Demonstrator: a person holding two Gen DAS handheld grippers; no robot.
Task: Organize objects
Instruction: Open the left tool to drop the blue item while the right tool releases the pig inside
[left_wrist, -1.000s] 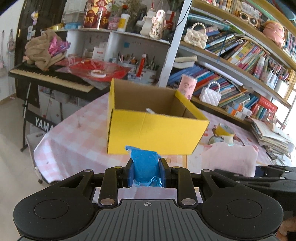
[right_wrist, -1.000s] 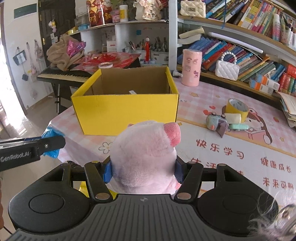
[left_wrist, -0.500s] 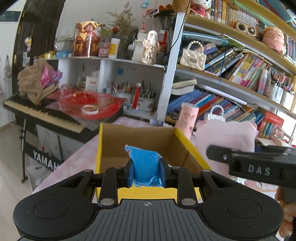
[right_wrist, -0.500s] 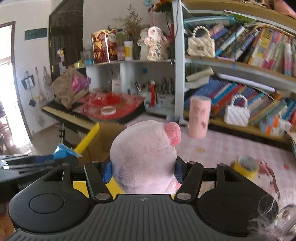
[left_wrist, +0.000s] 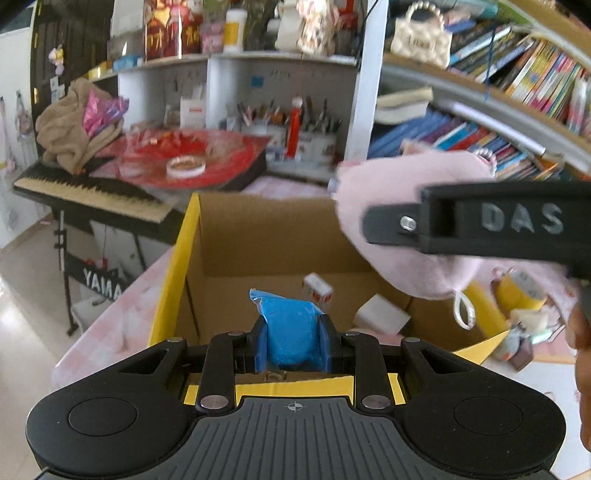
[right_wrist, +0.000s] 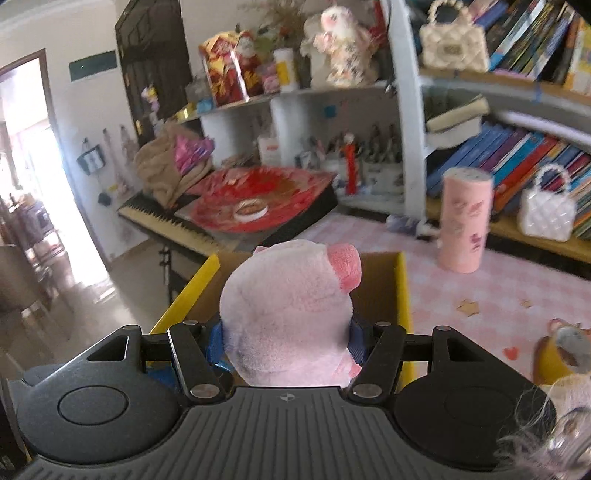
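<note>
My left gripper is shut on a small blue packet and hangs over the near edge of the open yellow cardboard box. Inside the box lie a white block and a small white and red item. My right gripper is shut on a pink plush pig, which sits above the yellow box. In the left wrist view the plush pig and the right gripper's black finger hover over the box's right side.
The box stands on a pink checked tablecloth. A pink cylinder and a white handbag stand behind it. A yellow tape roll lies to the right. A keyboard piano with red wrapping stands at the left, bookshelves behind.
Both grippers moved forward over the box with their loads. The box's inside now shows in the left wrist view, and the plush pig came in above its right side.
</note>
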